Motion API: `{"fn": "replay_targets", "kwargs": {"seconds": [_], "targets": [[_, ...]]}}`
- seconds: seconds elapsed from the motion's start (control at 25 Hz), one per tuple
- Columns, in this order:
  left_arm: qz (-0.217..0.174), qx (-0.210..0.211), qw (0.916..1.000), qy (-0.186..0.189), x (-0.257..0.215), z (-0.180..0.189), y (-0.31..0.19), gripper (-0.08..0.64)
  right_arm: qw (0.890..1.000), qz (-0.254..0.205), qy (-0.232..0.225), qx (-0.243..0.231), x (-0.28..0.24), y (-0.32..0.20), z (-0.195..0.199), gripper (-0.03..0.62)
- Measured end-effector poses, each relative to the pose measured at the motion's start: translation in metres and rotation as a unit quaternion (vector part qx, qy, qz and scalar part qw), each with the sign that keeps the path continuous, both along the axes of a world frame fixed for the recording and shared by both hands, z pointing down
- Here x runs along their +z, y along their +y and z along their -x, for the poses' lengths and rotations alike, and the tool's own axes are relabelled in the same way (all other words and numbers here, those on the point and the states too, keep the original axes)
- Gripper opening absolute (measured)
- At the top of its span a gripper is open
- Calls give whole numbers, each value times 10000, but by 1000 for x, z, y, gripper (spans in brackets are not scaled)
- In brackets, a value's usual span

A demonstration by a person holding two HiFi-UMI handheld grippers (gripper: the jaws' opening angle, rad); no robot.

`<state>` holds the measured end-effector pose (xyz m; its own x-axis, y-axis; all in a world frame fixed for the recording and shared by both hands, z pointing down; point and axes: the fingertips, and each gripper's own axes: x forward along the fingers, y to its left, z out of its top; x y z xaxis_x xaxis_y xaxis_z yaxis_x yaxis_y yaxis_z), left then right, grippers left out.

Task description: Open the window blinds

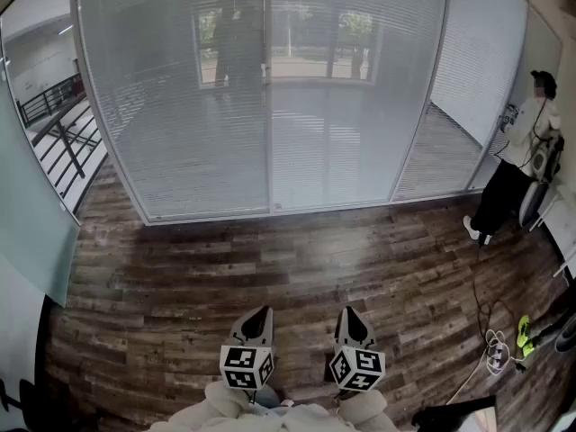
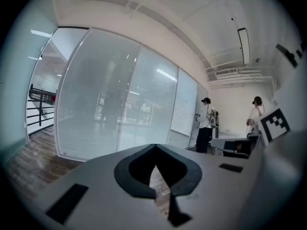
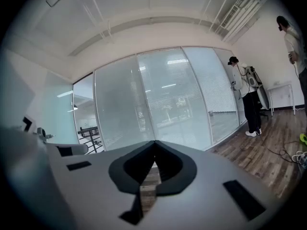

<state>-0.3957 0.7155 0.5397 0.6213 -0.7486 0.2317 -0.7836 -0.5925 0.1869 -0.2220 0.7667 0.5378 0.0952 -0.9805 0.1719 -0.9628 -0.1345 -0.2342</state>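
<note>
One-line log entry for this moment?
left gripper: shut, empty | right gripper: shut, empty | white slatted window blinds: closed, untouched

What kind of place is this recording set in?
Probably an office interior: floor-to-ceiling glass partitions with slatted blinds behind them, a wood-plank floor, and a ceiling strip light overhead.

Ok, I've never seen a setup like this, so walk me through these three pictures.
There is no robot here: a person holds a two-jaw gripper in each hand. The head view looks down from the person's head at the left gripper and right gripper above a wooden floor. The other two views come from cameras riding on each gripper, looking along its jaws. Both grippers are shut and hold nothing. Ahead is a glass wall with lowered blinds. Another person stands at the right, near some cables.
</note>
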Motion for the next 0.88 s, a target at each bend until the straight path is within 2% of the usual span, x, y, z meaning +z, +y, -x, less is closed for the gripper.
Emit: {"fn": "replay_targets", "kwargs": {"seconds": [0.4,0.88], "targets": [[-69,70,9999,-66,5,-34,-59,0,9999,106,-92,-7,16,-54,-23,12],[-144,144,9998,-16,0,-77,-224,0,10000,-24,-31,8,4,-224,-62,12]]}}
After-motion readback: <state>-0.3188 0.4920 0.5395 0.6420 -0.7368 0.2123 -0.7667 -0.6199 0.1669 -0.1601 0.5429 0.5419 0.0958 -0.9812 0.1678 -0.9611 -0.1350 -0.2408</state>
